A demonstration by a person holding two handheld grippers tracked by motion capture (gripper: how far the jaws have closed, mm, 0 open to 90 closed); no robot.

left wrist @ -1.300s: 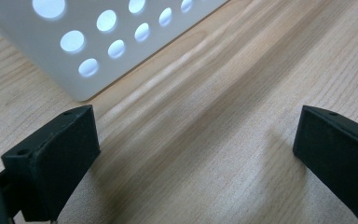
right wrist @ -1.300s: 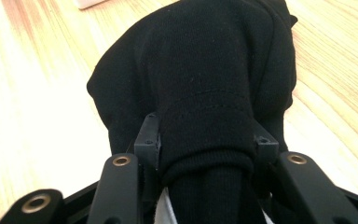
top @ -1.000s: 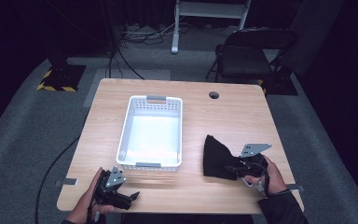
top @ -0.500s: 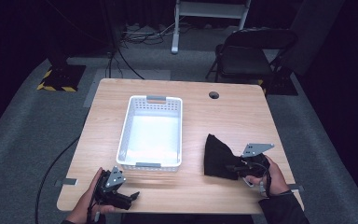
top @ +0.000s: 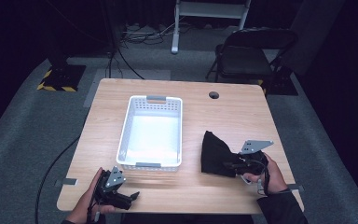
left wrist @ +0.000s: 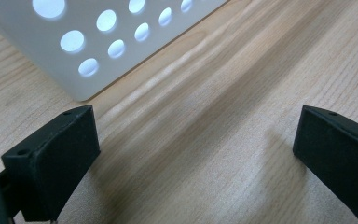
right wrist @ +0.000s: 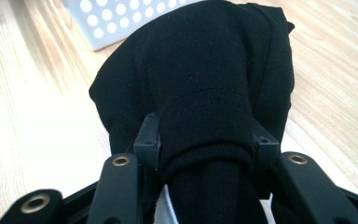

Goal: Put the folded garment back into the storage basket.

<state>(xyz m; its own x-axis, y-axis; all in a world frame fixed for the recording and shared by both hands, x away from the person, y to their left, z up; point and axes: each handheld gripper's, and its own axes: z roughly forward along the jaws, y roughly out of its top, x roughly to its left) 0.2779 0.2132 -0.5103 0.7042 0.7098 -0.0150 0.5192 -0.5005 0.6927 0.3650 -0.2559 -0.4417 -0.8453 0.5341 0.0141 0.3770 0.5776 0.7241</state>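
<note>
The desk [top: 233, 116] carries a white basket [top: 151, 133] at centre. A black cloth [top: 214, 153] lies at 4 o'clock, pinched by the right gripper [top: 233, 165] jaws. The left gripper [top: 133, 196], at 7 o'clock, has jaws spread.

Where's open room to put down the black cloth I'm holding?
The white basket is empty inside. Bare wood lies between the basket and the black cloth, and across the far edge around the cable hole. It is tighter along the near edge by the left tongs.
</note>
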